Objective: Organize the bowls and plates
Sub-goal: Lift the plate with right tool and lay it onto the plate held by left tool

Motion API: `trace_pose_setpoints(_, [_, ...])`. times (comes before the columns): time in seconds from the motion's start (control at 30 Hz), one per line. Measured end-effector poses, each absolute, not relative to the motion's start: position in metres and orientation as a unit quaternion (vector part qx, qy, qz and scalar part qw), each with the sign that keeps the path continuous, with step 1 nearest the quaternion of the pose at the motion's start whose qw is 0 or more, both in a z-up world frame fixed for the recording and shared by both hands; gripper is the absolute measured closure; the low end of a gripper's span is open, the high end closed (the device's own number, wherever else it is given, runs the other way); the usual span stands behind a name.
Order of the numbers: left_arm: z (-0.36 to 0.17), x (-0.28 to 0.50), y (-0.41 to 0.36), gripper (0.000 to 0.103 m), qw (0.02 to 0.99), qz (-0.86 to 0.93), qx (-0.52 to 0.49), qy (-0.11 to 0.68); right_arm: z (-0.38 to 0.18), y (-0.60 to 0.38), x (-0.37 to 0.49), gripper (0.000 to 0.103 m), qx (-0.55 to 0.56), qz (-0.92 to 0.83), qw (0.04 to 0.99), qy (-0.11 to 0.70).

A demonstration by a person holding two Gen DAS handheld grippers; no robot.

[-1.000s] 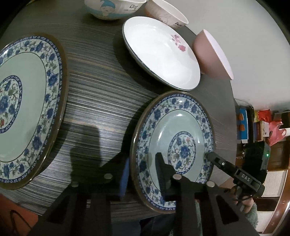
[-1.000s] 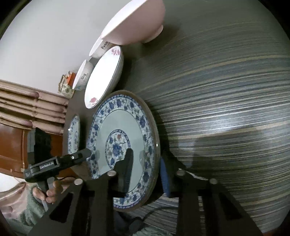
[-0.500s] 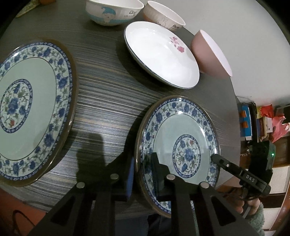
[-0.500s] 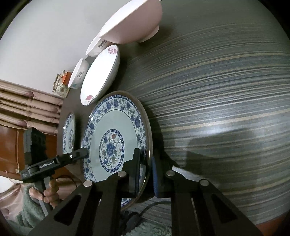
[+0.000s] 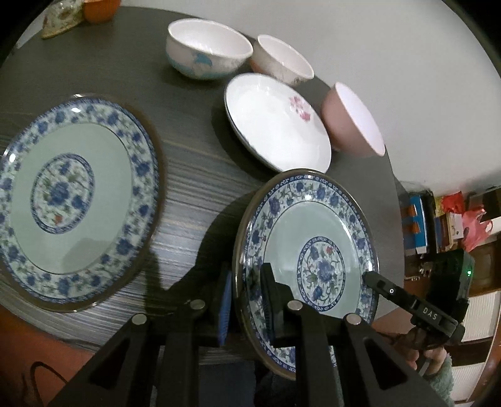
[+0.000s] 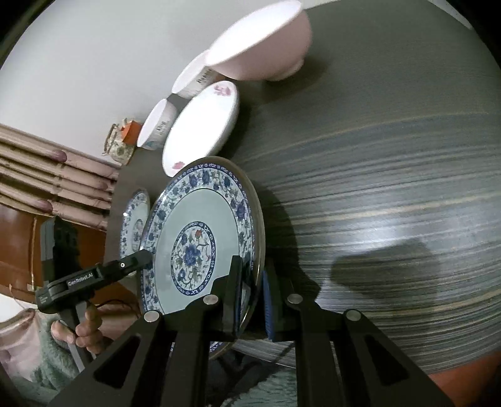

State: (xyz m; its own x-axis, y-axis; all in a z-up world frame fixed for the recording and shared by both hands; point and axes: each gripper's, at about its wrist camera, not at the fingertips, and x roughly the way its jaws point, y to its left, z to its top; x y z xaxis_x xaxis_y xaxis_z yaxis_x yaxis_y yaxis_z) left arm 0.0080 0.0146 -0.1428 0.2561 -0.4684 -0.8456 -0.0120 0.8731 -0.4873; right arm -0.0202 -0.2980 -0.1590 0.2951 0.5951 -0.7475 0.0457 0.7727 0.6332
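A blue floral plate [image 5: 313,219] hangs just above the dark striped table [image 5: 194,156], casting a shadow on it. My left gripper [image 5: 247,291] is shut on the plate's left rim. My right gripper [image 6: 252,288] is shut on the opposite rim of the same plate [image 6: 194,213]. A second, matching floral plate [image 5: 72,194] lies flat to the left. Behind are a white plate with a pink flower [image 5: 275,122], a pink bowl [image 5: 350,122], a dolphin bowl [image 5: 206,50] and a lettered white bowl [image 5: 281,59].
An orange item and a patterned pouch [image 5: 59,22] sit at the table's far left corner. Beyond the table's right edge is a cluttered shelf [image 5: 438,219]. A person's hand [image 5: 416,347] grips the right tool's handle. The table's right half [image 6: 375,156] is bare wood.
Both grippers' jaws closed onto the floral plate's opposite rims. The plate then rose off the table with both hands, and more of the far bowls came into view.
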Motion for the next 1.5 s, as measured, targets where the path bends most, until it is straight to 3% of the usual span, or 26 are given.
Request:
trace_pose_setpoints(0.7, [-0.092, 0.012, 0.165, 0.087, 0.817, -0.035, -0.232, 0.528, -0.112, -0.166, 0.046, 0.09, 0.236, 0.274, 0.752, 0.551])
trace_pose_setpoints(1.07, [-0.121, 0.013, 0.223, 0.087, 0.806, 0.02, -0.252, 0.535, -0.123, -0.084, 0.074, 0.09, 0.198, 0.301, 0.734, 0.575])
trace_pose_setpoints(1.5, [-0.155, 0.024, 0.225, 0.087, 0.79, 0.032, -0.261, 0.554, -0.148, -0.053, 0.078, 0.089, 0.168, 0.288, 0.722, 0.606])
